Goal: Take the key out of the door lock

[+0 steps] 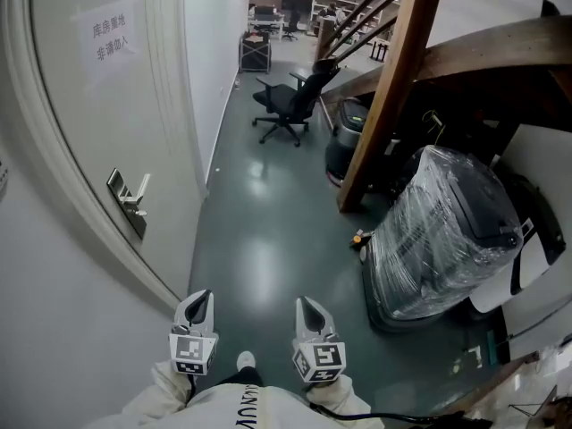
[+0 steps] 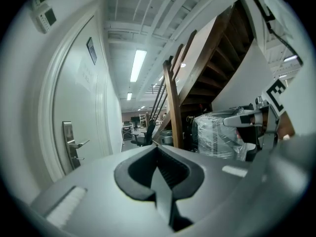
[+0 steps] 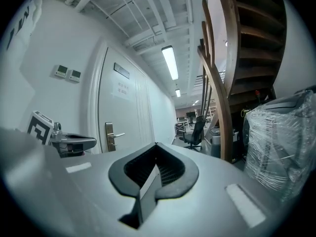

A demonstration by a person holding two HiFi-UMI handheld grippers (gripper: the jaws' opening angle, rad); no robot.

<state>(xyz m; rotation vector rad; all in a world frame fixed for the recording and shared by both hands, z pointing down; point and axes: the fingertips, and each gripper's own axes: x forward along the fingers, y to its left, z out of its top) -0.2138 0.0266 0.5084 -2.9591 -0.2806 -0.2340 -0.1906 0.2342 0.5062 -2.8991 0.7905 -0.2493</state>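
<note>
The white door is at the left, with a metal lock plate and lever handle on it. In the left gripper view a small stub, seemingly the key, sticks out of the plate under the handle. The right gripper view shows the plate too small to make out the key. My left gripper and right gripper are held low and near my body, well short of the door. Both are shut with nothing in them.
A black office chair stands down the corridor. A slanted wooden stair post and a plastic-wrapped machine stand at the right. A paper notice is stuck on the door. Dark green floor lies ahead.
</note>
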